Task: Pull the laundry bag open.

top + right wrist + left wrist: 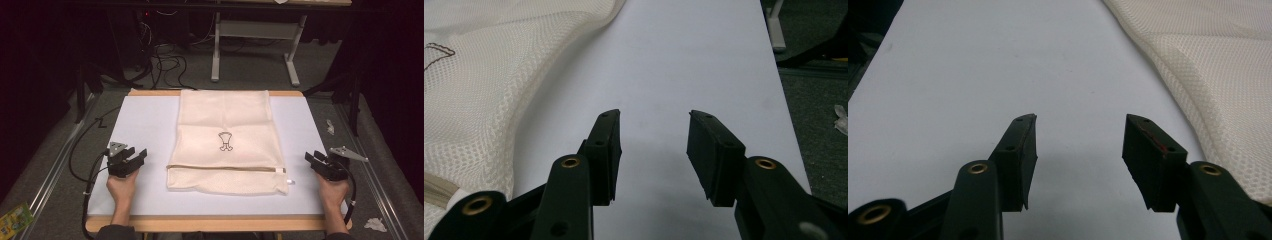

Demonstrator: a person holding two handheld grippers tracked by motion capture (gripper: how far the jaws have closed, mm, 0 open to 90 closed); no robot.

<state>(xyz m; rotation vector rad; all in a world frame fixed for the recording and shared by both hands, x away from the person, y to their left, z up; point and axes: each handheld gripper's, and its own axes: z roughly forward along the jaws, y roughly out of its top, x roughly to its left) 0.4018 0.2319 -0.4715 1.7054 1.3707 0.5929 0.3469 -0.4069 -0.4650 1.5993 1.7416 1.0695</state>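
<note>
A cream mesh laundry bag (225, 137) lies flat in the middle of the white table (145, 120), with a small dark emblem (225, 141) on it and a zipper (225, 168) across its near end. My left gripper (131, 159) rests on the table left of the bag, open, nothing between its jaws. My right gripper (316, 161) rests right of the bag, open and empty too. In the left gripper view the left gripper (1080, 145) points along bare table with the bag (1223, 65) at the right. In the right gripper view the right gripper (654, 150) has the bag (479, 95) at its left.
The table has a wooden rim (215, 223) at the near edge. Beyond the far edge stand a grey table frame (255, 45) and tangled cables (165, 62) on the floor. Scraps of paper (375, 224) lie on the floor at the right, and a green packet (14, 219) at the left.
</note>
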